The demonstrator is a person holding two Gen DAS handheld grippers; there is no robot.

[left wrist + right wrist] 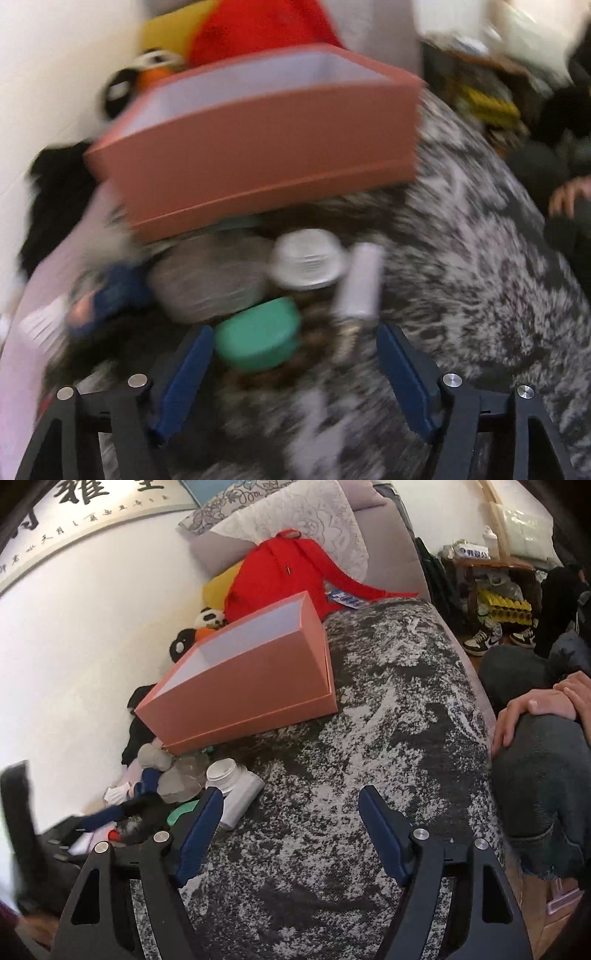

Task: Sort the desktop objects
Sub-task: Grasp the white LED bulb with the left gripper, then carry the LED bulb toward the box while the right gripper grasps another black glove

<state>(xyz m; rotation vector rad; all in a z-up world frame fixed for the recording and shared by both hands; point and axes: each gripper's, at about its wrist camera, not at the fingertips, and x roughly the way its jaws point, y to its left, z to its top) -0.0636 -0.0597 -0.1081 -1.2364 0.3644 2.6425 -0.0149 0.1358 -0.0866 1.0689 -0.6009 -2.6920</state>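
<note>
An open pink box point(258, 136) stands on a grey mottled cloth point(461, 277); it also shows in the right wrist view point(243, 675). In front of it lies a pile: a green lidded case point(258, 334), a white jar point(306, 258), a white tube point(360, 284) and a clear grey pouch point(207, 277). My left gripper point(295, 339) is open just before the green case; the view is blurred. My right gripper point(291, 801) is open and empty over the cloth, right of the white jar point(229, 775).
A red backpack point(284, 572), a yellow cushion point(218, 587) and a panda toy point(210, 618) lie behind the box against the wall. A seated person's hand and knee point(535, 716) are at the right. Dark clutter point(55, 849) lies at the left.
</note>
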